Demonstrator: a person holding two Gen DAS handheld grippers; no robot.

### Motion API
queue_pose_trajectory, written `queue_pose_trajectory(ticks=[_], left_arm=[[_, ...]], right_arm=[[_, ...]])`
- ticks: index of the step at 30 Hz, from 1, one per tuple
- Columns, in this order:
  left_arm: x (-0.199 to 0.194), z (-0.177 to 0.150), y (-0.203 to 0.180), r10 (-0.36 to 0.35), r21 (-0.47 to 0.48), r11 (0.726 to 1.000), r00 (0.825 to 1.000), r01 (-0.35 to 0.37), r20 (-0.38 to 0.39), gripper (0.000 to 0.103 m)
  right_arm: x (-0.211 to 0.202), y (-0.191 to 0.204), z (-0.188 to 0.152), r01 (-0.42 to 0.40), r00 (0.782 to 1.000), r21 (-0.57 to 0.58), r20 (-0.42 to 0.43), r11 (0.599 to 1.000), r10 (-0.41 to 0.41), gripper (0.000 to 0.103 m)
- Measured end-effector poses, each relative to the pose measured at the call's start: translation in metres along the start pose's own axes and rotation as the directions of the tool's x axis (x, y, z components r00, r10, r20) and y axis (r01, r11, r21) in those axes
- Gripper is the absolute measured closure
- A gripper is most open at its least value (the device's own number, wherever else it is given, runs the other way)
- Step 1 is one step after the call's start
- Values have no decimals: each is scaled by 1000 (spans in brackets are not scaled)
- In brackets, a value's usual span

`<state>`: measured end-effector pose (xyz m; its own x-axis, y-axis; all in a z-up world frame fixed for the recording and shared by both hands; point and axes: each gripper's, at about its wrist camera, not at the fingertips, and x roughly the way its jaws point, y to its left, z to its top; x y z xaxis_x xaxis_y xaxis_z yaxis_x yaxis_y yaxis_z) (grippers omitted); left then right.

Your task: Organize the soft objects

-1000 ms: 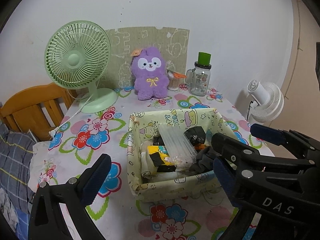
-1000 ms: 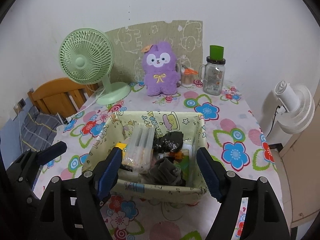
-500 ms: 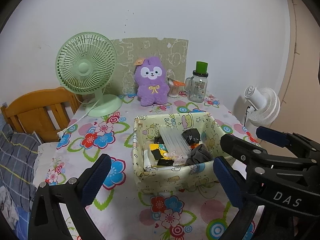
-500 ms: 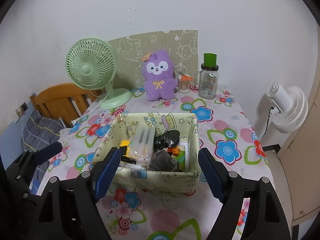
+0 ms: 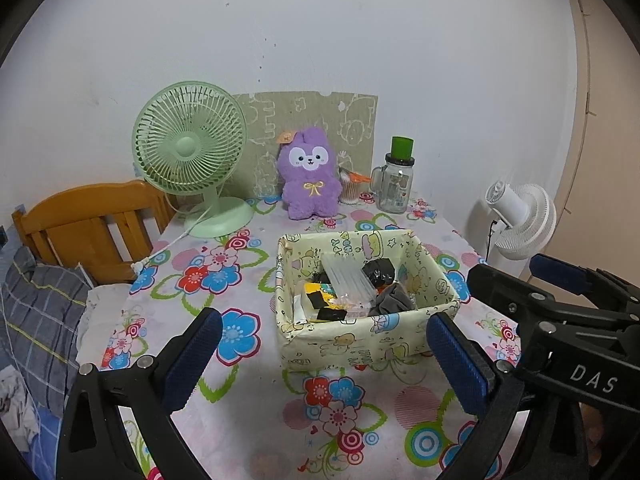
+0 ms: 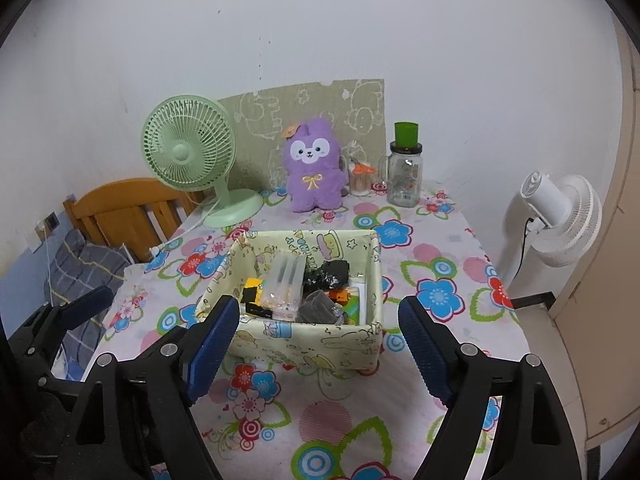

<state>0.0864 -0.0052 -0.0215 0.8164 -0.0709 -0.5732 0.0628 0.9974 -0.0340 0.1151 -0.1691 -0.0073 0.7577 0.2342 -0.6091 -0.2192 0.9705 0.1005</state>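
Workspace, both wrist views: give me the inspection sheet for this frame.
Surface: table under a flowered cloth.
Job's things: fabric bin mid-table holding a grey cloth, a clear packet and dark bits; purple plush upright at the back.
Clutter: green fan, glass jar with green cap, small cup of sticks, patterned board against the wall.
Grippers: left gripper open, empty; right gripper open, empty, jaws just been opening.
Cables: white cord from the green fan; black cord on the white fan.
Surroundings: wooden headboard, plaid bedding.
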Motion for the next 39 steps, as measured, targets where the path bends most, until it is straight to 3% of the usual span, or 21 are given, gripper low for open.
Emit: queue_pose_trajectory(ticks=[17, 39], left_arm=[[-47, -6, -9, 0, 12, 1000, 998, -1, 62, 0], [-71, -8, -3, 39, -2, 999, 994, -39, 99, 0]], right_arm=[[-48, -6, -10, 18, 996, 6, 86, 1000, -18, 9], [-84, -8, -25, 70, 987, 10, 144, 997, -71, 7]])
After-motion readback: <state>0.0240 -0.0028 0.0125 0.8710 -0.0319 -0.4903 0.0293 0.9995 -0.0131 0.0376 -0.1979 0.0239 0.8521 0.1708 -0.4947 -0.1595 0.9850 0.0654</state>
